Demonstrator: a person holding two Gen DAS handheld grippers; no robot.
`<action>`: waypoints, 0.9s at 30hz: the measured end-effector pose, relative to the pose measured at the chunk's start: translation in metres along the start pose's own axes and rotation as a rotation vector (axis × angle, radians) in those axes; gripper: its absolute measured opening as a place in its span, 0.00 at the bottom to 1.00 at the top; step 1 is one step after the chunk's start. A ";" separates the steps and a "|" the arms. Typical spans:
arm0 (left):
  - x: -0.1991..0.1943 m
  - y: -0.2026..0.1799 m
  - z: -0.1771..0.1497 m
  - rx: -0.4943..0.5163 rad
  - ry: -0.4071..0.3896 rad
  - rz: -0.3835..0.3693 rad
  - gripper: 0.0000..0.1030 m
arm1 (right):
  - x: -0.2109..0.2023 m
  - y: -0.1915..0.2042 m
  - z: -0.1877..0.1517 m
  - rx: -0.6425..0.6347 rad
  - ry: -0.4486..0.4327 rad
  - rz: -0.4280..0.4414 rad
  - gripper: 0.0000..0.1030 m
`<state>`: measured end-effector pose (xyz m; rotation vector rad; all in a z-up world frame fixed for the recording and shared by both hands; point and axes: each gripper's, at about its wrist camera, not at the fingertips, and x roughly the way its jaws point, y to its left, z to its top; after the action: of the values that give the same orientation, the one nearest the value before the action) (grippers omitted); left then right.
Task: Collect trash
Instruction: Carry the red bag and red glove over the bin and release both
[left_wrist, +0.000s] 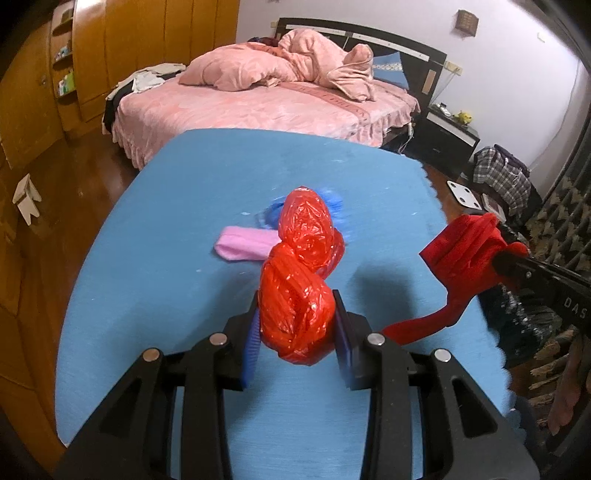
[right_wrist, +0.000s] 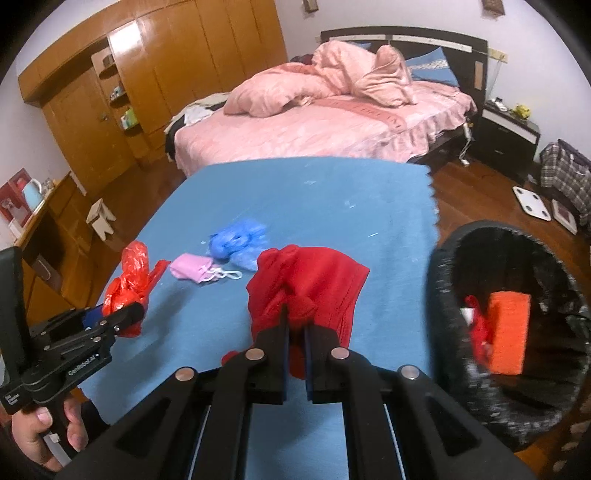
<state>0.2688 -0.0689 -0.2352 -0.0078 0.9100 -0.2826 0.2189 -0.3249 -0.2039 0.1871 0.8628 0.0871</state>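
My left gripper (left_wrist: 297, 314) is shut on a crumpled red plastic bag (left_wrist: 301, 273) and holds it above the blue table (left_wrist: 147, 277). It also shows in the right wrist view (right_wrist: 127, 286). My right gripper (right_wrist: 295, 321) is shut on a red cloth (right_wrist: 306, 284), held over the table's right side; the cloth also shows in the left wrist view (left_wrist: 461, 254). A pink face mask (right_wrist: 197, 267) and a crumpled blue plastic piece (right_wrist: 236, 240) lie on the table. A black trash bin (right_wrist: 447, 280) stands at the right, holding an orange block (right_wrist: 508, 332).
A pink bed (right_wrist: 314, 129) stands beyond the table. A wooden wardrobe (right_wrist: 166, 74) lines the left wall. A small wooden stool (right_wrist: 101, 218), a white scale (right_wrist: 532, 203) and a plaid bag (right_wrist: 565, 173) are on the floor.
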 end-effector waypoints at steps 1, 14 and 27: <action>0.000 -0.006 0.001 0.001 0.001 -0.002 0.32 | -0.004 -0.005 0.001 0.001 -0.005 -0.007 0.06; -0.004 -0.114 0.016 0.075 -0.005 -0.062 0.32 | -0.056 -0.093 0.009 0.035 -0.062 -0.111 0.06; 0.016 -0.227 0.024 0.159 0.020 -0.152 0.32 | -0.089 -0.199 0.007 0.100 -0.085 -0.226 0.06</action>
<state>0.2425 -0.2941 -0.2043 0.0729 0.9064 -0.4965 0.1671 -0.5344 -0.1727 0.1842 0.7992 -0.1741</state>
